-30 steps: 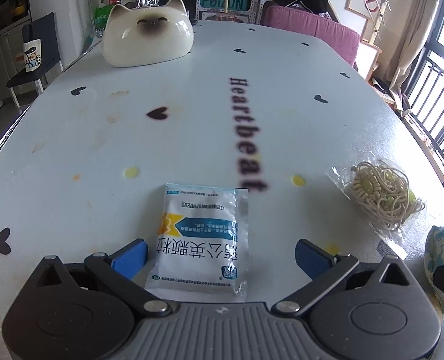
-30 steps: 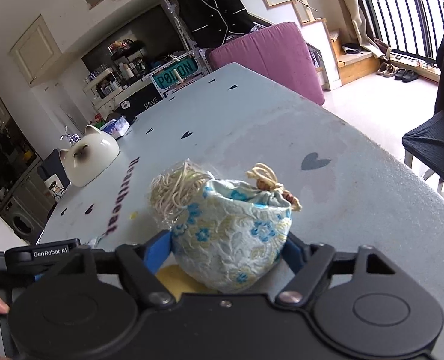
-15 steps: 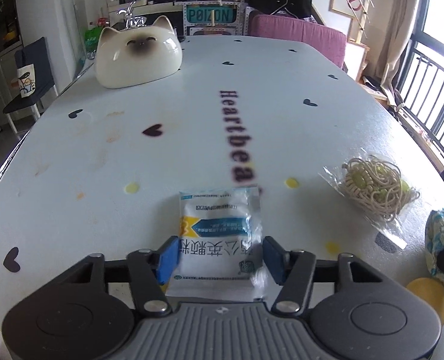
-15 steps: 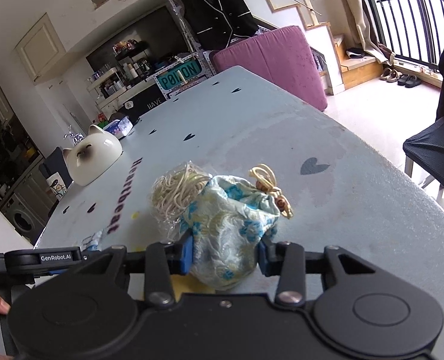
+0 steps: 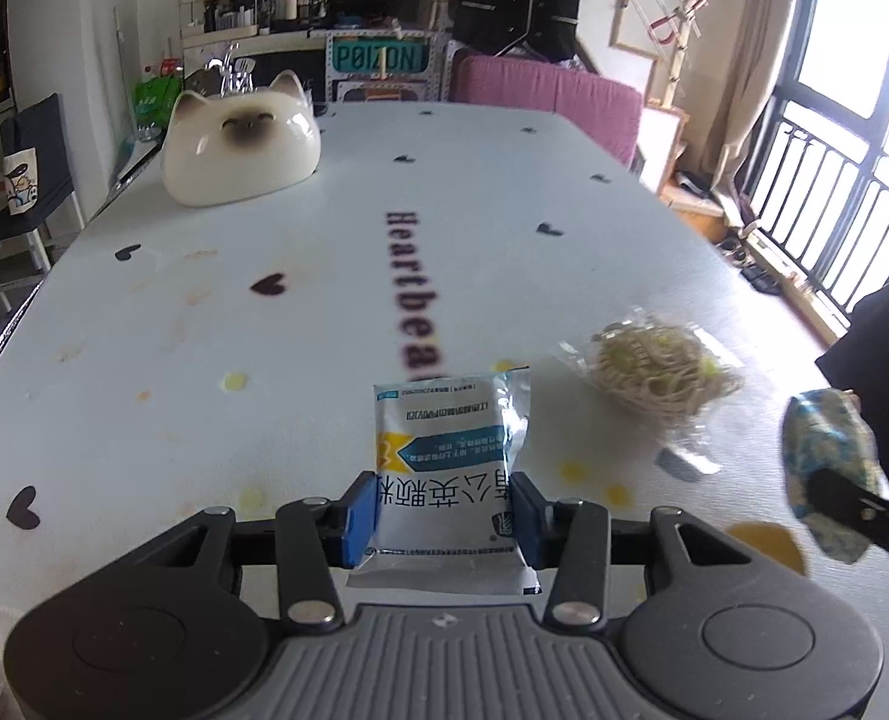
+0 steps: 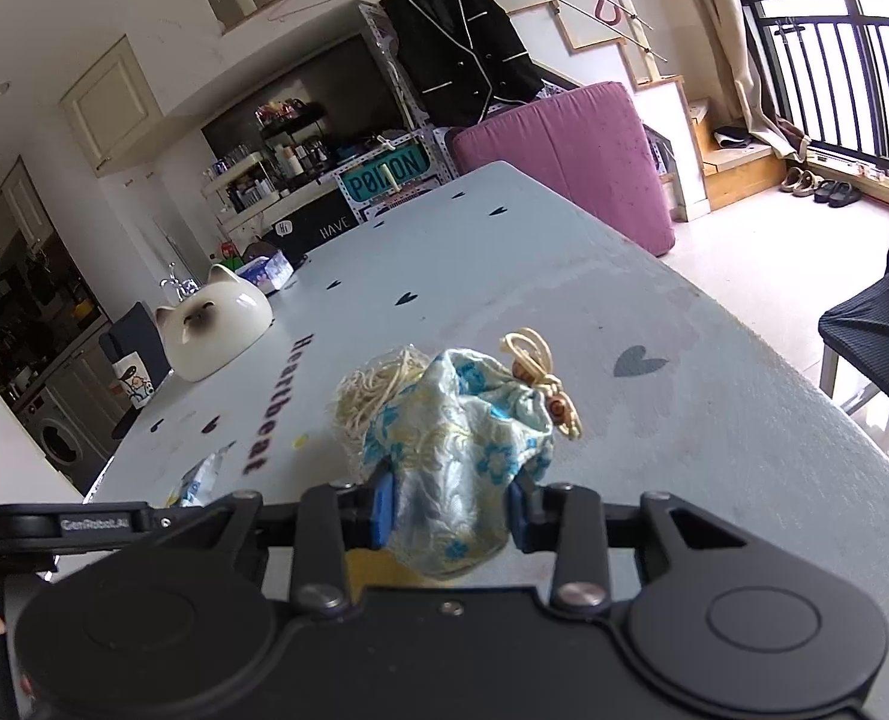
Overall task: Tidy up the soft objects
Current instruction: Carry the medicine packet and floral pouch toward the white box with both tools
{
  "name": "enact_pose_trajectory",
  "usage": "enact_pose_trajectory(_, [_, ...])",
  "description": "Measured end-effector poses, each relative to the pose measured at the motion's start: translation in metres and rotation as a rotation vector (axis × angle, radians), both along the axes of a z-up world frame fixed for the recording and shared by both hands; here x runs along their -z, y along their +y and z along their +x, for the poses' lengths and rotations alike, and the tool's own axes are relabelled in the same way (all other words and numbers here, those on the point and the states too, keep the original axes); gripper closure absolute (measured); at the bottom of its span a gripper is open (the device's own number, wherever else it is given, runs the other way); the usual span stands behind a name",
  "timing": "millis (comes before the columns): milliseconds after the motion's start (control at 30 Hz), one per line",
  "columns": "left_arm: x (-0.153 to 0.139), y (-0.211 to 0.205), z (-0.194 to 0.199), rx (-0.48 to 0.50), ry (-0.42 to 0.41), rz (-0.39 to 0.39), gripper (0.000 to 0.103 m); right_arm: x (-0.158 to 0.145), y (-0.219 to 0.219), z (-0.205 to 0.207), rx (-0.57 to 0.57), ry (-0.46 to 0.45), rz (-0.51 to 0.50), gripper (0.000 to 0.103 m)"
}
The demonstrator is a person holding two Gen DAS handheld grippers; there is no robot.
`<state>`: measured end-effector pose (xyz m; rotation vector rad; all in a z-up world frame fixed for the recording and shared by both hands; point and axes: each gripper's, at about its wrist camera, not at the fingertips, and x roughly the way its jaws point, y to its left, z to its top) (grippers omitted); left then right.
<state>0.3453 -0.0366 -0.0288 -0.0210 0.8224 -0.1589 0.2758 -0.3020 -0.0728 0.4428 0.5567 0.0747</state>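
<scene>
Left tongs [image 5: 444, 516] clamped on a flat foil sachet [image 5: 447, 468], blue pads pinching both long edges. Glossy white-and-blue pack, Chinese print, top corner crinkled and silvery, raised off the table [image 5: 204, 360] with its upper end tipping away from the camera. Right tongs [image 6: 449, 507] squeezed tight around a small drawstring pouch [image 6: 462, 450], brocade cloth in pale blue with yellow and bright blue flowers, bunched into soft folds at the waist where the pads bite. Cream cord with a brown bead [image 6: 558, 405] looped at the gathered neck, flopping to the right. Seen from the left view as well, pouch [image 5: 828, 468] hanging at the right edge, lifted above a round yellow disc [image 5: 762, 543] on the table. Just beyond the pouch, a clear crinkly plastic bag of tangled beige cord [image 5: 660, 372], lying flat on the table. Smooth pale-blue tabletop, scattered dark hearts, "Heartbeat" lettering [image 5: 414, 288] down the middle, a few brownish stains. Far left corner: glossy ceramic cat-face dome [image 5: 240, 144], cream with dark muzzle.
</scene>
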Motion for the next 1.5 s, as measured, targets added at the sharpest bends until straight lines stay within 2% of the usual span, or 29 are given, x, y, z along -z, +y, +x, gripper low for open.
enact_pose_trajectory(233, [-0.032, 0.003, -0.040, 0.054, -0.056, -0.063, 0.056, -0.015, 0.005, -0.029, -0.023, -0.032, -0.002, 0.066])
enact_pose_trajectory(500, [-0.064, 0.009, -0.108, 0.153, -0.115, -0.100, 0.056, -0.046, 0.019, -0.080, -0.071, -0.096, -0.029, 0.066])
enact_pose_trajectory(833, [-0.075, 0.049, -0.181, 0.155, -0.133, -0.108, 0.056, -0.061, 0.056, -0.138, -0.182, -0.112, -0.066, 0.066])
enact_pose_trajectory(1200, [-0.060, 0.121, -0.245, 0.066, -0.104, -0.053, 0.056, -0.065, 0.120, -0.171, -0.379, -0.091, -0.045, 0.066])
enact_pose_trajectory(1500, [-0.016, 0.192, -0.271, -0.068, -0.008, -0.066, 0.056, -0.051, 0.188, -0.180, -0.551, -0.021, -0.069, 0.066])
